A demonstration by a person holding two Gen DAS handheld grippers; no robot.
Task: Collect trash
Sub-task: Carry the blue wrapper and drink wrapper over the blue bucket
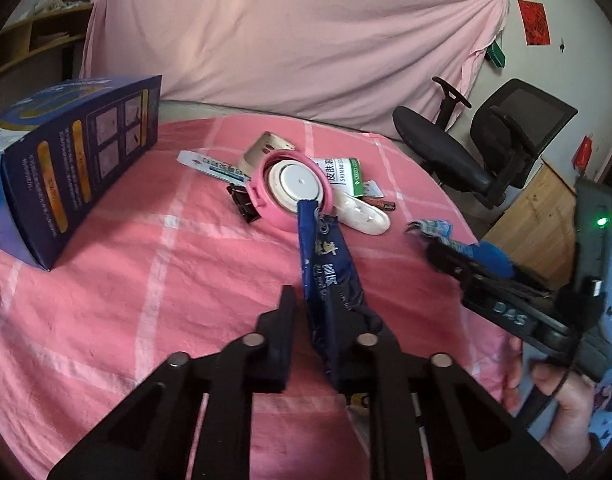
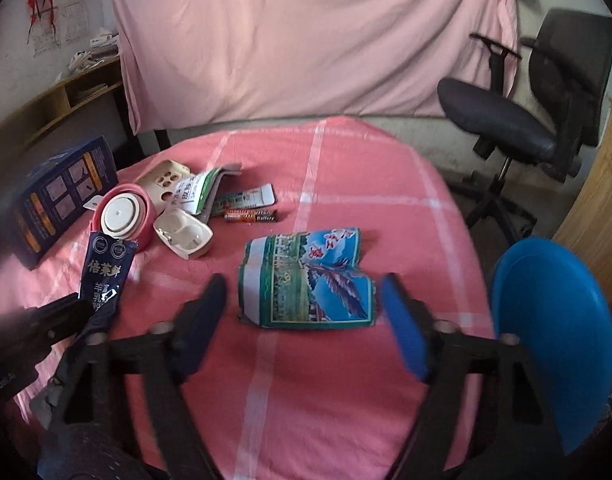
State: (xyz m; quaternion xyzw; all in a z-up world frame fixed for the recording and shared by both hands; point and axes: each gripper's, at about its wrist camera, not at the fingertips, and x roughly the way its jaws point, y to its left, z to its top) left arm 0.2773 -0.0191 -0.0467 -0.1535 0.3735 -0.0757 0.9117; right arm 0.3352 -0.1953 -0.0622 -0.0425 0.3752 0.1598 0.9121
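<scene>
While the left gripper [image 1: 312, 316] pinches the dark blue sachet [image 1: 326, 264], the right gripper [image 2: 301, 312] stands spread around the flattened printed wrapper [image 2: 306, 280] on the pink cloth [image 2: 306, 392]; closing high could miss it.

Glossy dark-blue foil sachet [image 1: 326, 276], crumpled glossy printed wrapper [image 2: 306, 280], matt pink checked cloth on the worktop [image 2: 346, 380], smooth blue cardboard box [image 1: 65, 176], glossy pink plastic lid [image 2: 123, 216].

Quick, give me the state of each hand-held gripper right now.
Left hand-held gripper: shut on the dark blue sachet.
Right hand-held gripper: open, holding nothing; the crumpled blue-green wrapper lies between its fingers, untouched.
</scene>
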